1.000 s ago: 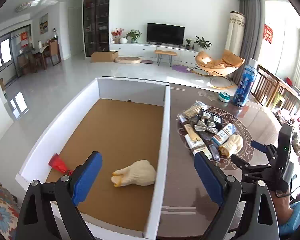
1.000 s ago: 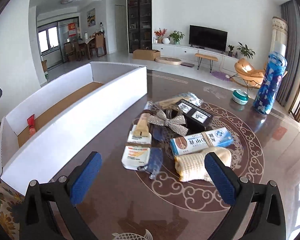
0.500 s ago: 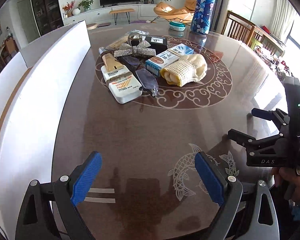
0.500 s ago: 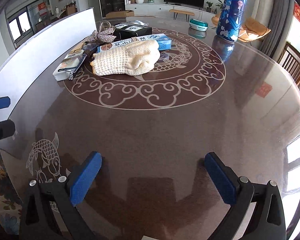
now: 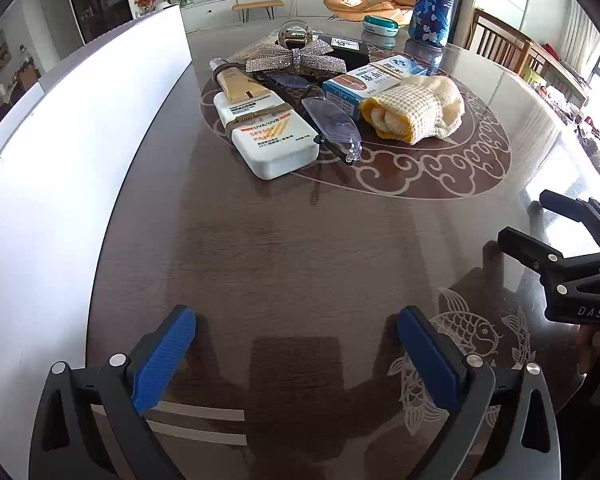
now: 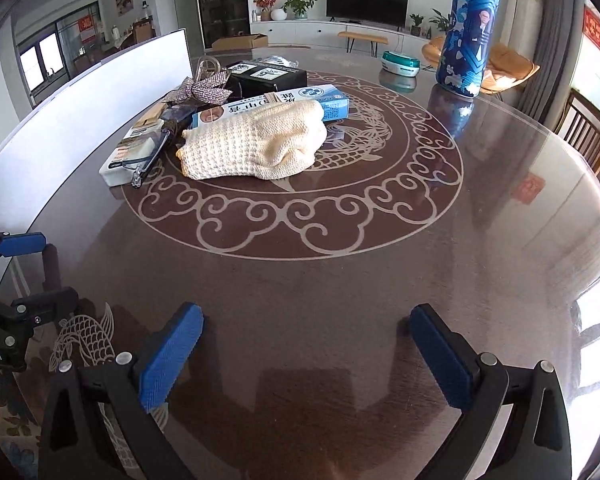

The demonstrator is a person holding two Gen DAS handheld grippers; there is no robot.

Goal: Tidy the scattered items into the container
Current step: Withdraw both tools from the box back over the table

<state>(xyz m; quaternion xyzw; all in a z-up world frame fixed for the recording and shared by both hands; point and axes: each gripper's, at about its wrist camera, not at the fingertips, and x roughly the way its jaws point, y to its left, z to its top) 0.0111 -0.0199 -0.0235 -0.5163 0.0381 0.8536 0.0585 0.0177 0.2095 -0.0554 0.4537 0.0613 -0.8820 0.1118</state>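
A pile of items lies mid-table: a cream knitted glove (image 5: 416,110) (image 6: 256,144), a white sunscreen box (image 5: 272,136), clear glasses (image 5: 332,124), a blue-and-white carton (image 5: 376,76) (image 6: 300,100), a silver bow (image 5: 296,58) and a black box (image 6: 266,76). The white container's wall (image 5: 80,140) (image 6: 80,120) runs along the left. My left gripper (image 5: 296,320) hovers low over bare table short of the pile, its jaws opening with nothing between them. My right gripper (image 6: 306,314) is open and empty, near the table's front, well short of the glove.
A tall blue patterned bottle (image 6: 466,32) and a teal tin (image 6: 400,63) stand at the table's far side. Wooden chairs (image 5: 500,44) line the right edge. The brown glass-topped table (image 6: 340,280) is bare between the grippers and the pile.
The left gripper has swung from over the container's inside to the table and dropped low. The right gripper has also sunk and pulled back from the pile. The left jaws stand slightly wider.
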